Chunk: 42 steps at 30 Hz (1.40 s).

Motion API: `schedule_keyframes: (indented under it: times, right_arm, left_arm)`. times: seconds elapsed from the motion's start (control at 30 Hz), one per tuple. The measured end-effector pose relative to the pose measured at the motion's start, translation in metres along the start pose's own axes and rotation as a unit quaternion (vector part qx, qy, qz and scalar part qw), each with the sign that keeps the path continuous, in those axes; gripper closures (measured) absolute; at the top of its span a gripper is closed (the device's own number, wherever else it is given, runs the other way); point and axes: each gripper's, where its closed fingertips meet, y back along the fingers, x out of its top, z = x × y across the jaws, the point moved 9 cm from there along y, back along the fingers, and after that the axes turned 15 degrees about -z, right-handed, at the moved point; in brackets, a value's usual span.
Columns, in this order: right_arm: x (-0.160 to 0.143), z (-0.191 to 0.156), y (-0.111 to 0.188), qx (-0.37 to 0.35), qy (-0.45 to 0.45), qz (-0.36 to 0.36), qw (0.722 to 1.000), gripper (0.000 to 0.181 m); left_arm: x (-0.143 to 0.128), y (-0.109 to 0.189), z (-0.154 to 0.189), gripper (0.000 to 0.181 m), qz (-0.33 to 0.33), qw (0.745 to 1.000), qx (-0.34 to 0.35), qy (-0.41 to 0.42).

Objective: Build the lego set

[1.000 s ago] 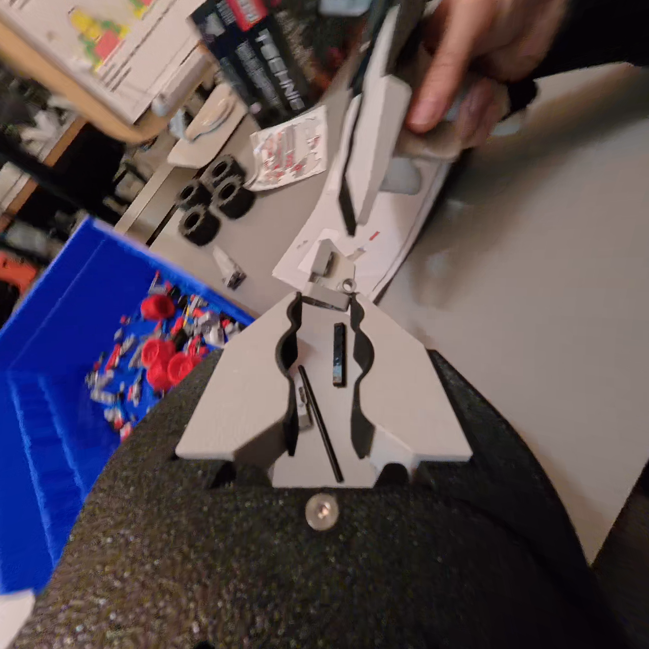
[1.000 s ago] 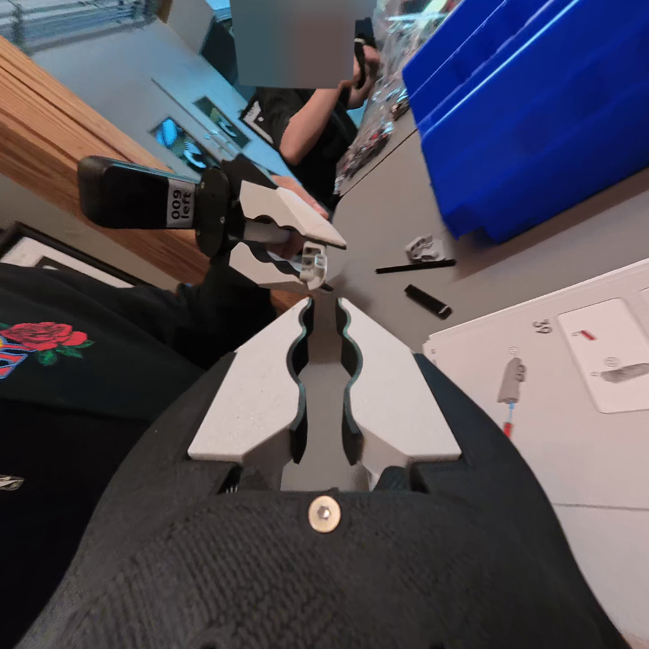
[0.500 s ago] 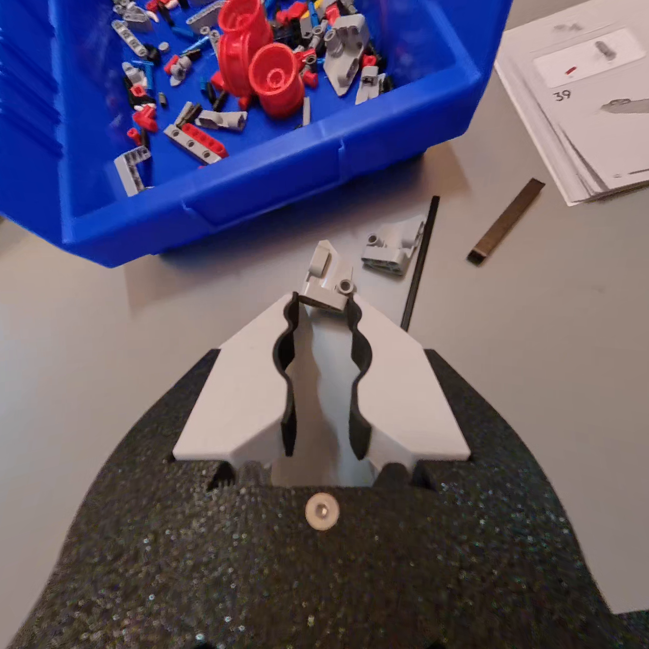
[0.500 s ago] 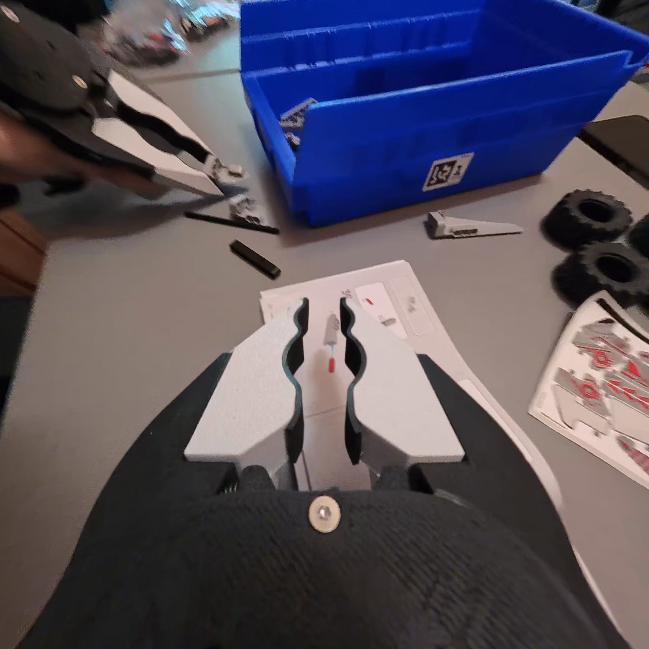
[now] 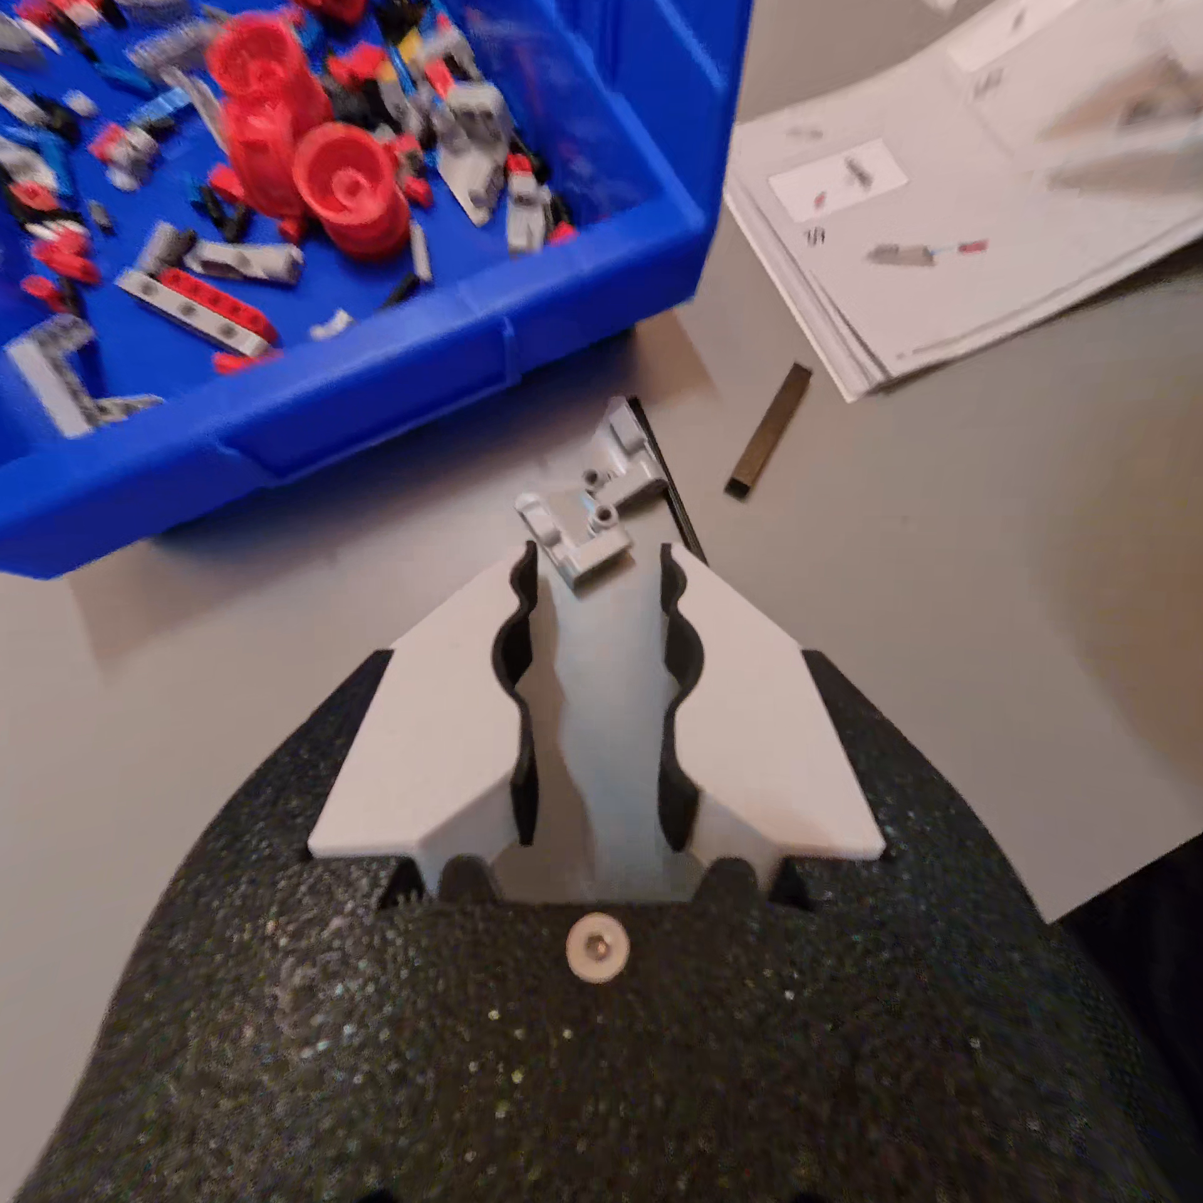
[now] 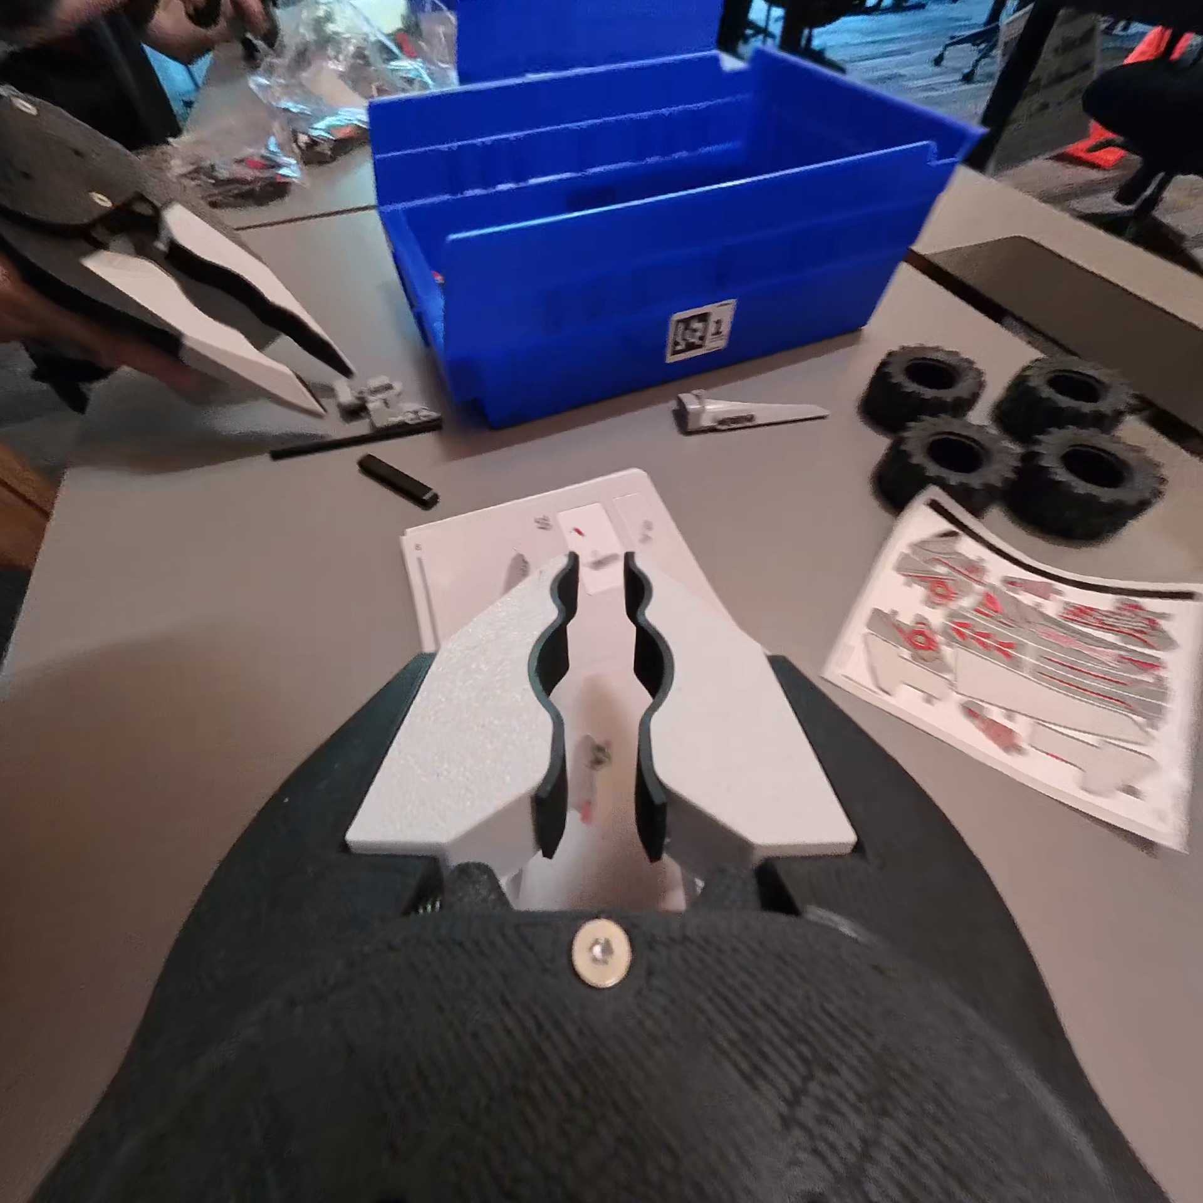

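Two grippers: the left gripper [image 5: 595, 553] is low over the desk [image 5: 911, 651]; the right gripper [image 6: 600, 560] hangs above the instruction booklet [image 6: 469, 553].
Left gripper state: fingers spread apart, nothing clamped; a small grey piece [image 5: 576, 530] lies just at the tips, loose on the desk as far as I can judge.
Right gripper state: a narrow gap between the fingers, nothing between them.
Place of the pieces: a second grey piece [image 5: 625, 465] lies directly behind the first one, touching or almost touching it. A thin black rod [image 5: 670, 495] runs along their right side, and a short dark bar [image 5: 771, 439] is further right, apart from them.
Key relation: the grey pieces are straight ahead of the left gripper, which is clearly the nearer one. From the right gripper they lie far to the left, near the blue bin [image 6: 651, 273].
Long axis: the near piece lies slanted across the gap between the fingers.
Open room: the bin wall [image 5: 390, 416] is close on the left. To the right is free desk up to the booklet [image 5: 976, 228]. The desk edge is at the right, well away.
Other things: four black tires [image 6: 1015, 449], a sticker sheet [image 6: 1028, 670] and a grey wedge piece [image 6: 742, 413] are on the right part of the desk.
Next move, my judgement: joining the two grey pieces probably needs the left gripper to close on the near one.
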Motion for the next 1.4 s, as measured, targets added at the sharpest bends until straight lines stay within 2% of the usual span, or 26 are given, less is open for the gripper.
schedule_keyframes:
  times: [0.03, 0.13, 0.27, 0.37, 0.43, 0.57, 0.7, 0.9, 0.97, 1.03, 1.1, 1.2, 1.3, 1.4]
  right_arm:
    - [-0.002, 0.008, 0.008, -0.017, -0.004, -0.004, 1.000, 0.169]
    - [-0.011, 0.035, 0.035, -0.086, -0.029, 0.011, 0.996, 0.171]
    - [-0.025, 0.057, 0.057, -0.135, -0.058, 0.042, 0.988, 0.171]
    - [-0.031, 0.063, 0.061, -0.162, -0.066, 0.058, 0.983, 0.173]
    - [-0.033, 0.064, 0.060, -0.173, -0.069, 0.063, 0.980, 0.174]
    - [-0.035, 0.061, 0.052, -0.175, -0.070, 0.079, 0.979, 0.176]
    - [-0.042, 0.065, 0.045, -0.165, -0.088, 0.069, 0.980, 0.177]
    - [-0.046, 0.069, 0.043, -0.147, -0.112, 0.071, 0.980, 0.177]
    - [-0.046, 0.070, 0.042, -0.143, -0.118, 0.067, 0.980, 0.176]
    - [-0.046, 0.071, 0.041, -0.138, -0.121, 0.063, 0.981, 0.175]
    - [-0.046, 0.071, 0.041, -0.138, -0.121, 0.063, 0.981, 0.175]
    - [-0.046, 0.071, 0.040, -0.135, -0.118, 0.056, 0.982, 0.175]
    - [-0.046, 0.070, 0.040, -0.137, -0.117, 0.059, 0.982, 0.175]
    - [-0.046, 0.072, 0.042, -0.130, -0.128, 0.067, 0.981, 0.175]
  left_arm:
    - [0.002, 0.006, -0.005, 0.145, 0.026, 1.000, 0.004, 0.006]
    - [0.010, 0.021, -0.029, 0.144, 0.140, 0.988, 0.053, 0.033]
    - [0.014, 0.029, -0.060, 0.143, 0.282, 0.946, 0.129, 0.093]
    - [0.018, 0.028, -0.072, 0.147, 0.346, 0.916, 0.162, 0.125]
    - [0.023, 0.023, -0.073, 0.151, 0.364, 0.905, 0.185, 0.121]
    - [0.032, 0.015, -0.073, 0.151, 0.332, 0.900, 0.268, 0.093]
    - [0.034, 0.012, -0.074, 0.152, 0.318, 0.910, 0.253, 0.085]
    - [0.030, 0.018, -0.074, 0.157, 0.348, 0.900, 0.243, 0.095]
    - [0.037, 0.018, -0.072, 0.157, 0.329, 0.907, 0.248, 0.090]
    - [0.065, 0.029, -0.062, 0.162, 0.302, 0.919, 0.251, 0.035]
    - [0.107, 0.044, -0.047, 0.168, 0.293, 0.923, 0.242, -0.058]
    - [0.167, 0.051, -0.025, 0.175, 0.233, 0.944, 0.166, -0.167]
    - [0.202, 0.034, -0.005, 0.171, 0.140, 0.962, 0.047, -0.229]
    - [0.219, 0.009, 0.005, 0.171, 0.087, 0.973, -0.013, -0.215]
